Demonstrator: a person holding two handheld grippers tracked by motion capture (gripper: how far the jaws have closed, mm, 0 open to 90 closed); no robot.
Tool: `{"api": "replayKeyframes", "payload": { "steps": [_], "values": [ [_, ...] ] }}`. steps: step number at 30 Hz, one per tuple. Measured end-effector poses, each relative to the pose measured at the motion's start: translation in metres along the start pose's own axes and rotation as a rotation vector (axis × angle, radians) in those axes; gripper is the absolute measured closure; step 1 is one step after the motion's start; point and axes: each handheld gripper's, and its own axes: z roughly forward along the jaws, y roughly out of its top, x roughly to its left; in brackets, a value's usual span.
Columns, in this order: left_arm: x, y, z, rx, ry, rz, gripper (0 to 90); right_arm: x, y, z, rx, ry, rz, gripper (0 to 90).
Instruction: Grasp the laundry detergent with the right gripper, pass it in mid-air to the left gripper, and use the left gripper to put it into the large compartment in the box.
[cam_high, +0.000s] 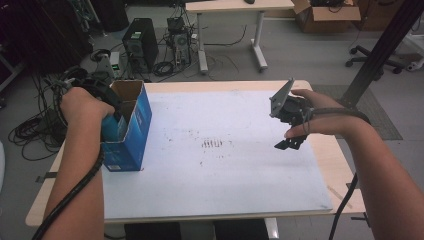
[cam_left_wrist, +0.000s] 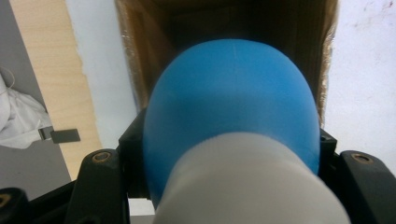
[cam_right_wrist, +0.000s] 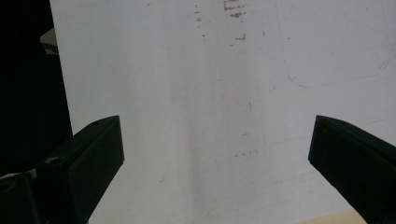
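Two black jaws of the left gripper (cam_left_wrist: 224, 163) press on the sides of a blue bulb (cam_left_wrist: 231, 98) with a pale grey neck, holding it at the open top of a blue box (cam_high: 131, 125). In the left gripper view the bulb's rounded end points into the box's brown cardboard inside, and whether it touches the walls cannot be told. Seen from above, the left hand (cam_high: 82, 105) sits at the box's left side with the gripper pushed down into the opening, its cable trailing back along the forearm. The box stands upright at the left edge of the white board (cam_high: 225, 170) that covers most of the wooden table (cam_high: 340, 165).

The right gripper (cam_high: 290, 144) hangs over the right part of the board, well apart from the box, with its jaws spread wide and nothing between them; the right gripper view looks past them at bare, faintly marked board. The right hand (cam_high: 320, 117) holds it above the surface, the grey plate on top tilted up.
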Motion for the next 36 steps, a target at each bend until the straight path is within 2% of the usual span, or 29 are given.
{"api": "replayKeyframes", "payload": {
  "steps": [16,31,36],
  "values": [
    [-0.001,0.0,0.026,0.019,0.004,0.011,38.3,-0.001,-0.001,0.006,-0.006,0.007,0.001,3.2],
    [-0.001,0.002,0.044,0.043,-0.001,0.019,38.3,-0.001,-0.001,0.009,-0.003,0.015,0.001,3.2],
    [-0.001,0.002,0.045,0.036,0.003,0.021,38.3,-0.001,-0.001,0.011,-0.001,0.017,0.002,3.2]
  ]
}}
